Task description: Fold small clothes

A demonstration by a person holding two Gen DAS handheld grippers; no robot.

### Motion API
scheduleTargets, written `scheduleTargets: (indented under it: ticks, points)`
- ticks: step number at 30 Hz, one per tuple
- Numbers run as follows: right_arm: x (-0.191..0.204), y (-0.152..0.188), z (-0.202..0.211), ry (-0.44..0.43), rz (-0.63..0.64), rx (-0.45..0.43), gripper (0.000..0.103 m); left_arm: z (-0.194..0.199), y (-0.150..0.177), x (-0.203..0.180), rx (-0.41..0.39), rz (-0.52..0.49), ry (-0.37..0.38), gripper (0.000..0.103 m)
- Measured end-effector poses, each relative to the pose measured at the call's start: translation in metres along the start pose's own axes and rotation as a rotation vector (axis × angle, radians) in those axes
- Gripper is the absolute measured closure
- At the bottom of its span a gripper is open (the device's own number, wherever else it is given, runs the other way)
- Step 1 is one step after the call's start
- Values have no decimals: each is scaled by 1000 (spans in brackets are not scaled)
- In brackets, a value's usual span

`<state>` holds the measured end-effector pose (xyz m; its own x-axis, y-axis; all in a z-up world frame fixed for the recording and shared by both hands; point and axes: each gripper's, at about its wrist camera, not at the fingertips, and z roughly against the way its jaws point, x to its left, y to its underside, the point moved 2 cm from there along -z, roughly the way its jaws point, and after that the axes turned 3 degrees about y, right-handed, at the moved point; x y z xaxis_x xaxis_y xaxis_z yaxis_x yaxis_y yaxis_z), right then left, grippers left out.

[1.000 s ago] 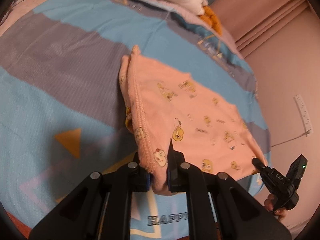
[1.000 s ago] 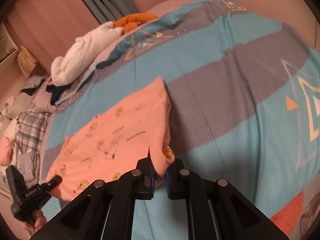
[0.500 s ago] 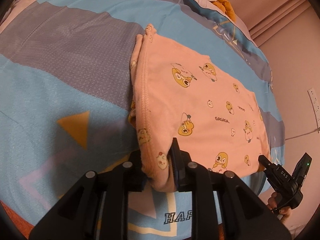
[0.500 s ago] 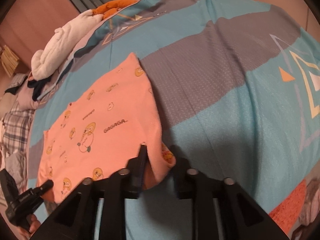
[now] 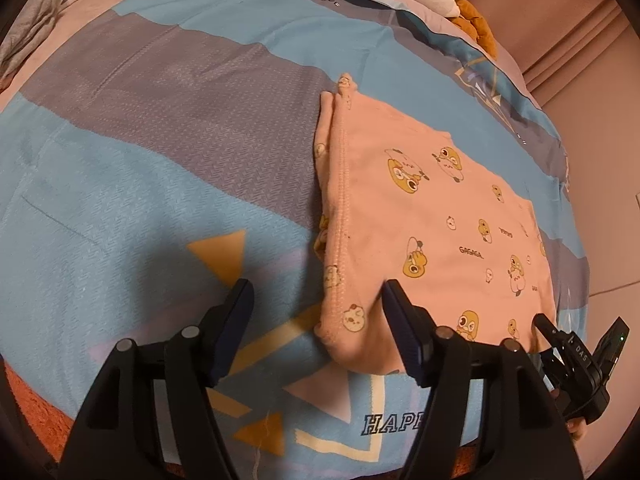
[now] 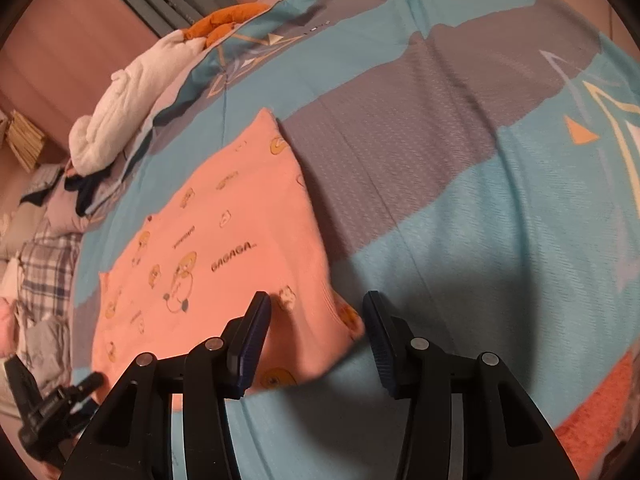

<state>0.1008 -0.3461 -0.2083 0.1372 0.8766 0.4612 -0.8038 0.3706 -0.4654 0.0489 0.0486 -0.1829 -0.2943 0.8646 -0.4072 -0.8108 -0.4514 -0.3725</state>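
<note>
The pink garment is lying folded on the striped bedspread. Both the left gripper and right gripper are standing spread at its six-o'clock corners, gripping nothing. Next probably comes another fold, needing fresh grips. "GAGAGA" is printed on the garment; "HAPP" on the bedspread.

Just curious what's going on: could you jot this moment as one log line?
step: fold laid | pink garment flat on bedspread | left gripper open | right gripper open | corners between fingers, ungripped
</note>
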Motion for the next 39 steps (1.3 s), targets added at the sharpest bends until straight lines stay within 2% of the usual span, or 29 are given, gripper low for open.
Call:
scheduleTargets:
  ticks: [3,5,7,10,15,19,23,26,31,36,39]
  points:
    - [3,-5,-5,-11,-20,-15,55,2,0,1,-6,-4,-8,34]
    - [7,-9,-9,-3,-22,-23,64,3,0,2,-8,-2,-9,33]
    - [13,-13,-12,22,-10,-30,81,4,0,4,-4,3,-7,33]
    - [21,-16,-9,49,4,-58,93,9,0,6,-15,9,-9,33]
    - [49,-25,13,72,100,-152,94,19,-2,14,-48,13,-38,33]
    - [91,-30,36,10,236,-219,94,26,-6,22,-77,25,-64,33]
    - [136,-22,43,-72,375,-238,94,33,-8,29,-101,40,-69,33]
    - [166,-5,36,-113,485,-214,94,37,-9,33,-110,49,-77,33]
    - [197,30,9,-154,634,-110,94,38,-7,38,-108,52,-85,33]
    - [206,67,-27,-141,721,40,94,39,-6,40,-104,57,-88,33]
    - [202,78,-42,-105,732,95,94,40,-5,40,-105,57,-86,33]
